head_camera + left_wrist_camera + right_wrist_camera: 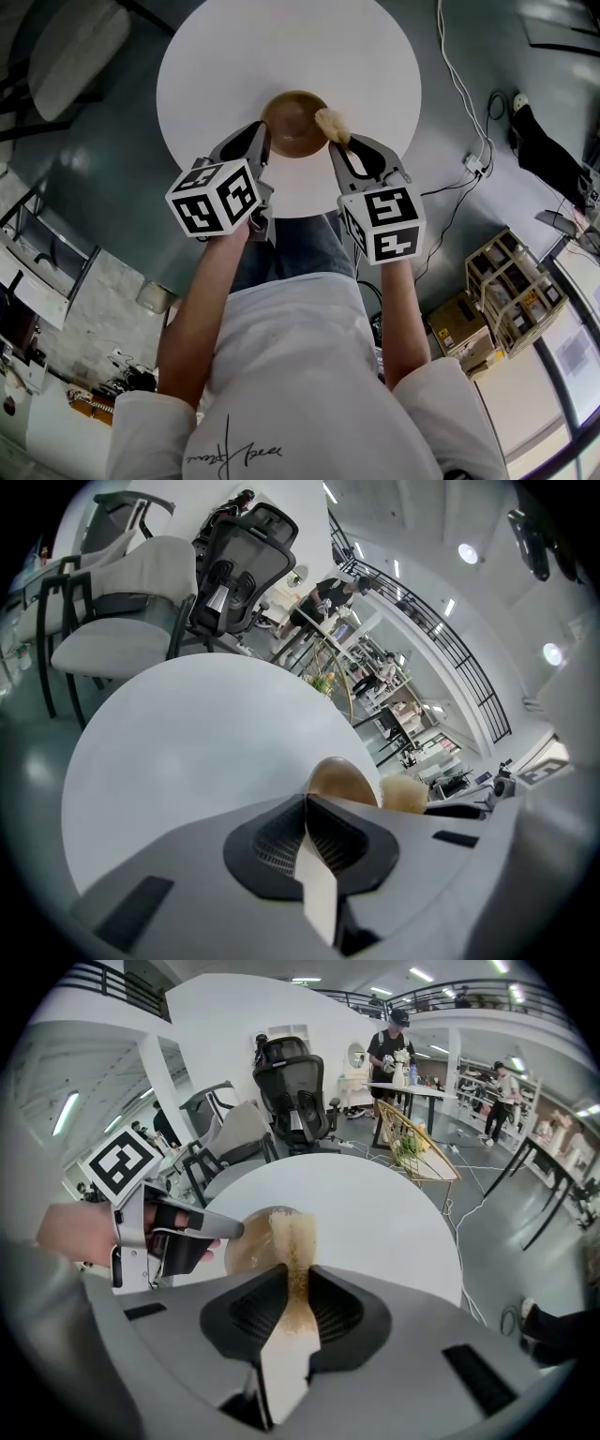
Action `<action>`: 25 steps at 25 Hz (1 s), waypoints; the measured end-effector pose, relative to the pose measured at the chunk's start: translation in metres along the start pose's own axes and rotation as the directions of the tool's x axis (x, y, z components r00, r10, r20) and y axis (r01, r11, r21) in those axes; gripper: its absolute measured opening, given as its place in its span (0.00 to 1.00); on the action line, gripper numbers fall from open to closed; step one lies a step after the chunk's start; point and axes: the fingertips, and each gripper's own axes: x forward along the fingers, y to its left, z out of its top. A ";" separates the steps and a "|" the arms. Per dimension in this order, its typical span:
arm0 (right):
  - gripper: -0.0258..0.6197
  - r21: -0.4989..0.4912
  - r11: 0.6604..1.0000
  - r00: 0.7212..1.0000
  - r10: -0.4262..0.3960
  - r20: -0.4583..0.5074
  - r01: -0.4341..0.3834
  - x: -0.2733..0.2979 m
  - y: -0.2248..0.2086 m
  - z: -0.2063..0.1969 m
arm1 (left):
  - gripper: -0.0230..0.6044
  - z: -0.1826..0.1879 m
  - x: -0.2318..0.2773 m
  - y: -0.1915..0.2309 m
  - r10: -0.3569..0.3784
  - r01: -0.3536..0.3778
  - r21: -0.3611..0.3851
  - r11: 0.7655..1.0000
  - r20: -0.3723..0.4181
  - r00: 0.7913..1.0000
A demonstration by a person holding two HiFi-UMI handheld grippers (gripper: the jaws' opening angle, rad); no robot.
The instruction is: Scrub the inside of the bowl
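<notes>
Table (281,56), round and white, stands on a glossy grey floor (103,159) where a white cable (459,94) trails. Office chairs (246,550) stand beyond the table, under a railed upper gallery (441,644). The brown bowl (292,122) sits on the table's near half. The left gripper (261,142) is clenched on the bowl's left rim. The right gripper (339,148) is clamped on a tan sponge (332,124), which rests at the bowl's right rim.

Forearms (202,300) stretch forward; grey left claw (263,132) pinches the brown wooden bowl (292,127) at its rim (jaws nearly together), grey right claw (336,143) clamps a tan scrubber (330,123).
</notes>
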 end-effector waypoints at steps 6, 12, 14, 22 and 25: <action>0.17 0.002 1.000 1.000 0.012 -0.010 -0.012 0.001 0.008 -0.005 | 0.06 0.002 0.000 0.000 0.000 0.000 -0.007 1.000 0.011 1.000; 0.17 0.008 1.000 1.000 0.022 -0.014 -0.022 0.001 0.013 -0.008 | 0.06 0.002 0.000 0.000 0.002 -0.002 -0.005 1.000 0.012 1.000; 0.17 0.008 1.000 1.000 0.027 -0.014 -0.027 0.002 0.014 -0.008 | 0.06 0.002 0.000 0.000 0.003 -0.003 -0.006 1.000 0.013 1.000; 0.17 -0.005 0.999 0.999 0.040 -0.021 -0.041 0.003 0.023 -0.011 | 0.06 0.004 0.000 0.000 0.003 -0.003 -0.008 1.000 0.018 1.000; 0.17 -0.016 0.999 0.999 0.041 -0.025 -0.041 0.003 0.026 -0.011 | 0.06 0.005 0.000 0.001 0.003 -0.003 -0.006 1.000 0.017 1.000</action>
